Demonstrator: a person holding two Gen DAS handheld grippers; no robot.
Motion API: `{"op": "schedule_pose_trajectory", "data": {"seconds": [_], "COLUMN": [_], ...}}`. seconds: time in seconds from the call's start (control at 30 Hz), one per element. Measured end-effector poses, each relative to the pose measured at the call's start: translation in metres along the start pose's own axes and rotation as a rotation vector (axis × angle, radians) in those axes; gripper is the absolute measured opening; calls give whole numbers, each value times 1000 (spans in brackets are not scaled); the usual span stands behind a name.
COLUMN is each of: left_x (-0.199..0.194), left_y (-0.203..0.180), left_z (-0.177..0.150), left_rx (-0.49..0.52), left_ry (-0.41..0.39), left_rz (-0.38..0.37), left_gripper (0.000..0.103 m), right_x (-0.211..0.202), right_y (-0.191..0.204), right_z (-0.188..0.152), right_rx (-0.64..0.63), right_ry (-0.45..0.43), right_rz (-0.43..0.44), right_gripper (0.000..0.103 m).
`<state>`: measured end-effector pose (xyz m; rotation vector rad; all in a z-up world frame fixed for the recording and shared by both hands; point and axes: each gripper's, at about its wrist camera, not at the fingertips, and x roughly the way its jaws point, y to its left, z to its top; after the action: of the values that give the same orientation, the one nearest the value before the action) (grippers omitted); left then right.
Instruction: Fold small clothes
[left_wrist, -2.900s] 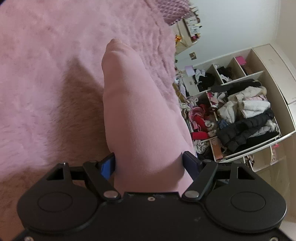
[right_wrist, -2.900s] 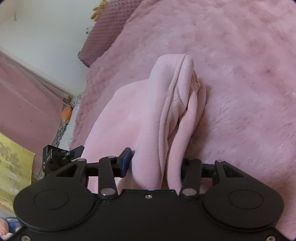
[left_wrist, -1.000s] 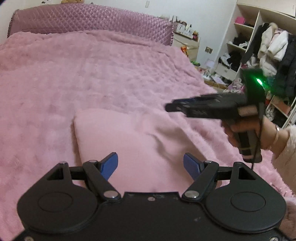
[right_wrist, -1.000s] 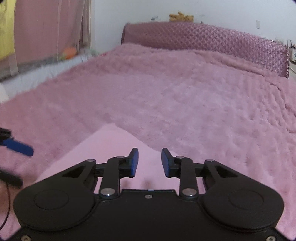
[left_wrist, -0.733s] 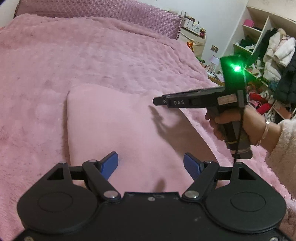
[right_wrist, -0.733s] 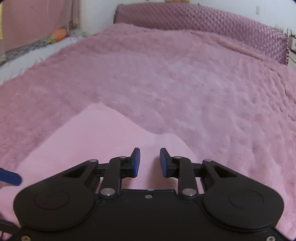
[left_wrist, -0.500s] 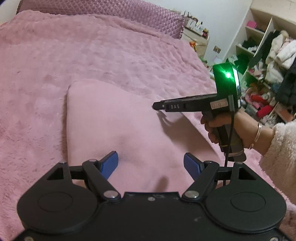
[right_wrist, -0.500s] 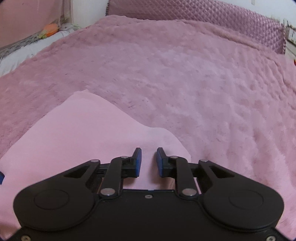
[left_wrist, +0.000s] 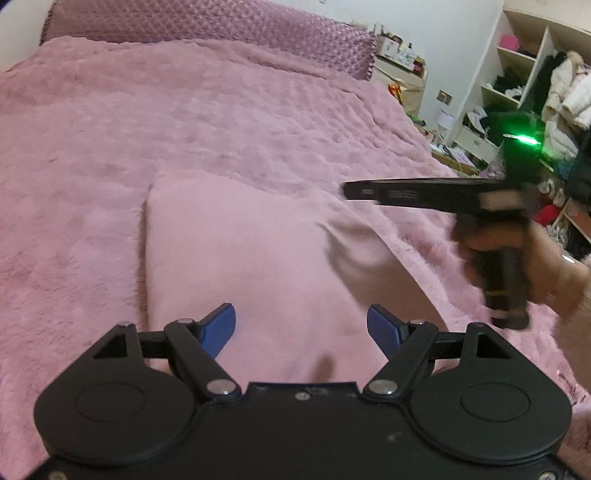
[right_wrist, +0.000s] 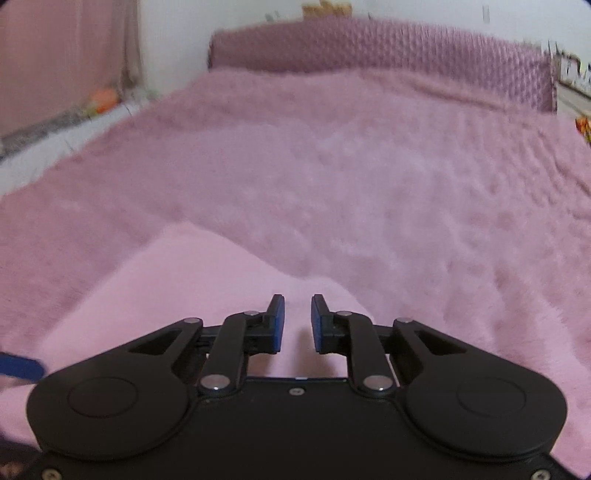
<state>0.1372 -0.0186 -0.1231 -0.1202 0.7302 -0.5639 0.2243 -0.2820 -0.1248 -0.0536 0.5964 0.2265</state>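
The left hand-held gripper (left_wrist: 301, 325) hovers with its blue fingers spread wide above the near edge of the folded pink garment (left_wrist: 251, 258), gripping nothing. The right hand-held gripper (right_wrist: 297, 323), fingers close together but parted and empty, hangs over the garment's right side. The garment lies flat on the fluffy pink bed (left_wrist: 184, 122), with a quilted headboard (left_wrist: 207, 26) beyond.

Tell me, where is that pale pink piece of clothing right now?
The pale pink fleece garment lies flat on the fluffy pink bedspread, just ahead of the left gripper, whose fingers are spread; the right gripper hovers over its right edge.
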Motion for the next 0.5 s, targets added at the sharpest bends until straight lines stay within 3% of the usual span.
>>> {"op": "schedule_pose_trajectory", "data": {"seconds": [0.27,0.5], "left_x": [-48,-50], "left_y": [-2,0], "left_z": [-12,-27], "left_rx": [-47,-82], "left_ry": [-70,-49], "left_rz": [89,68], "left_gripper": [82,82], "right_x": [-102,-118], "right_y": [44,75], "right_z": [-32,-82], "right_rx": [-133,-190], "right_ry": [-72,-15], "right_rz": [38,63], "right_gripper": [14,14]}}
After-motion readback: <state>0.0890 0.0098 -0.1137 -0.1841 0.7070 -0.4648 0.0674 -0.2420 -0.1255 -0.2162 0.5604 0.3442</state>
